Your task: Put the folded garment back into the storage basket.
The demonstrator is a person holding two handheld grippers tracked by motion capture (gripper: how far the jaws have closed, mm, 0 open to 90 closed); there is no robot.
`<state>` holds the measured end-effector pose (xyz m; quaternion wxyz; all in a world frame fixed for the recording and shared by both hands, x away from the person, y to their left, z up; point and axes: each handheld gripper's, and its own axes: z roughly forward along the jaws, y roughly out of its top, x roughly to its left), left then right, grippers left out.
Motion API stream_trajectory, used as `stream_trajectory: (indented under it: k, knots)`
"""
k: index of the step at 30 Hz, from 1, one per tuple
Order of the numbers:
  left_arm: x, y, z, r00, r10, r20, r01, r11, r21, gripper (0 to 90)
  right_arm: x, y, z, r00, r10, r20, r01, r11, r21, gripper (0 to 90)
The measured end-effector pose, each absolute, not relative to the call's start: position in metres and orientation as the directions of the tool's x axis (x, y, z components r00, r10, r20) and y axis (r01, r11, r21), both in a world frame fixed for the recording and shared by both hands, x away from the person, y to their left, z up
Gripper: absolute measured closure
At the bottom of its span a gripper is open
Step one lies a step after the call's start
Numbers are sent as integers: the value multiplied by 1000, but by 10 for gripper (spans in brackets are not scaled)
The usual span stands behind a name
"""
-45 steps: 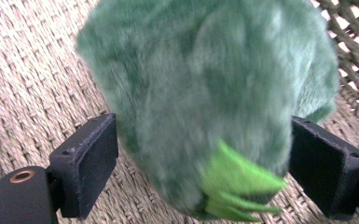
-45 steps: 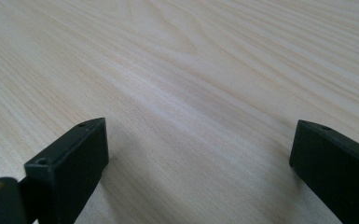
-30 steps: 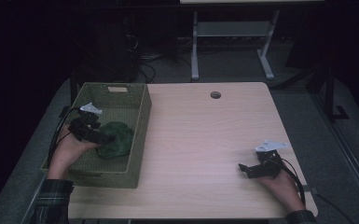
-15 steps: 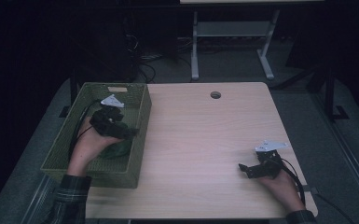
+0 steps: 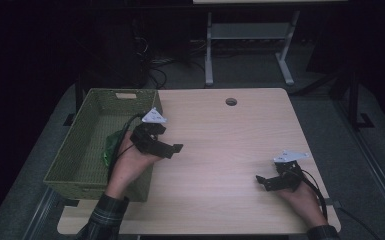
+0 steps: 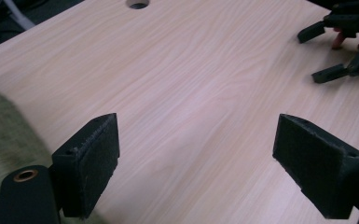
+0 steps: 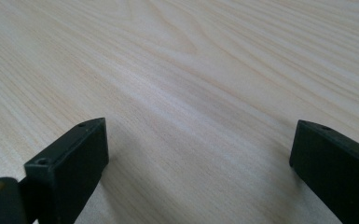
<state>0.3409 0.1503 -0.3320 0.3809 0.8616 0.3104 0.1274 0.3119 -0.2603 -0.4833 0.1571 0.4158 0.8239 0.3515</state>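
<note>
The left gripper (image 5: 172, 148) hovered just past the right wall of the green basket (image 5: 91, 131), over the wooden table (image 5: 220, 140), its jaws spread wide with nothing between them. A green cloth (image 5: 111, 148) lay inside the basket against that same wall, partly hidden by the left hand (image 5: 130, 165). Well apart from the basket, the right gripper (image 5: 262, 181) rested low on the table, jaws likewise spread and empty.

Left gripper (image 5: 172, 148): black body, two flat black jaws faced with coarse pads (image 6: 89, 163); brass-coloured ring at the jaw base; grey three-cornered plate on top; black cable trailing back along the forearm; plaid sleeve at the wrist. Right gripper (image 5: 262, 180): same black build, grey plate, black cable; small screw holes in jaw ends; dark cuff.
</note>
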Motion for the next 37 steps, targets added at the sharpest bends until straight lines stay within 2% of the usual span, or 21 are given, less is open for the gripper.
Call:
stream_trajectory:
  k: [12, 25, 37]
  knots:
    - [320, 106, -388, 814, 580, -16, 405, -549, 731, 135, 312, -260, -483, -605, 796, 33, 575, 407, 710, 40]
    - [314, 97, -457, 813, 582, -13, 425, -577, 697, 133, 312, -260, -483, -605, 795, 33, 574, 408, 710, 40]
    - [316, 99, -472, 802, 597, -4, 440, -587, 680, 133, 312, -260, -483, -605, 795, 34, 575, 407, 710, 40]
